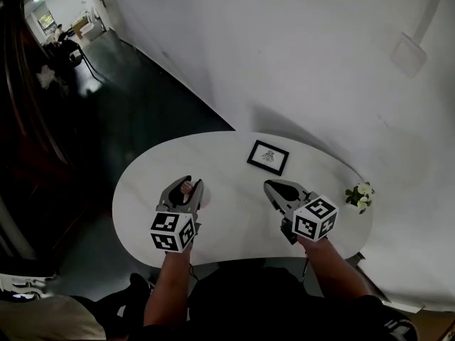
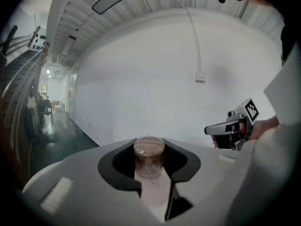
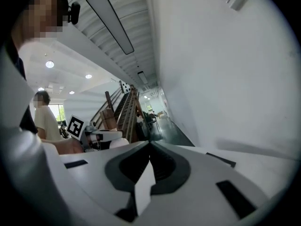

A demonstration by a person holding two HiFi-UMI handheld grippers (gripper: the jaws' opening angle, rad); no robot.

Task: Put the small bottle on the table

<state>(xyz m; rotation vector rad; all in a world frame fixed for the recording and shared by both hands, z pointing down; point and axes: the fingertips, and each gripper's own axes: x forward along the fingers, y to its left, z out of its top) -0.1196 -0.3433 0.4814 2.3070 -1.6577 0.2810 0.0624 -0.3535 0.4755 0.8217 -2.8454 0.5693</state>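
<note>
The left gripper (image 1: 189, 186) clamps the small bottle (image 2: 149, 157) over the table (image 1: 234, 183) (not yet set down); right gripper (image 1: 272, 187), 2 jaws together, is empty.

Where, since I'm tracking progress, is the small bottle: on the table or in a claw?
In a claw: the left claw is shut on the small bottle, over the table.

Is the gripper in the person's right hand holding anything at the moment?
No, the right gripper has its jaws closed together in its own view, with nothing caught between them.
</note>
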